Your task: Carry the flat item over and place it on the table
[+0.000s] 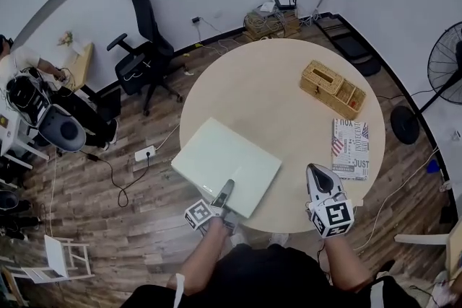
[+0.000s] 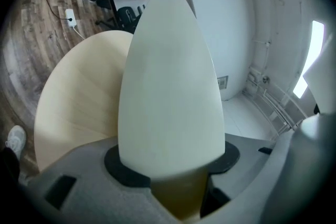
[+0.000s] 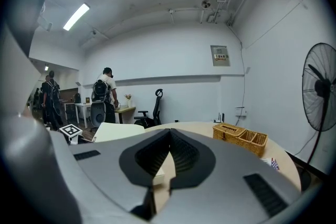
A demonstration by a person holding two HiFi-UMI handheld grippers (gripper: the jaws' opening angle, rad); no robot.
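The flat item (image 1: 227,162) is a pale, greenish-white rectangular board over the front left of the round wooden table (image 1: 267,90), with its near corner past the table's edge. My left gripper (image 1: 224,192) is shut on the middle of its near edge. In the left gripper view the board (image 2: 168,86) fills the centre and runs out from between the jaws (image 2: 173,165). I cannot tell whether its far part touches the table. My right gripper (image 1: 314,171) hovers over the table's front right, shut and empty (image 3: 169,132).
A wicker basket (image 1: 333,88) and a printed magazine (image 1: 350,148) lie on the table's right side. An office chair (image 1: 144,47) and floor cables are at the far left. A standing fan (image 1: 444,68) is to the right. People stand at desks in the background (image 3: 102,94).
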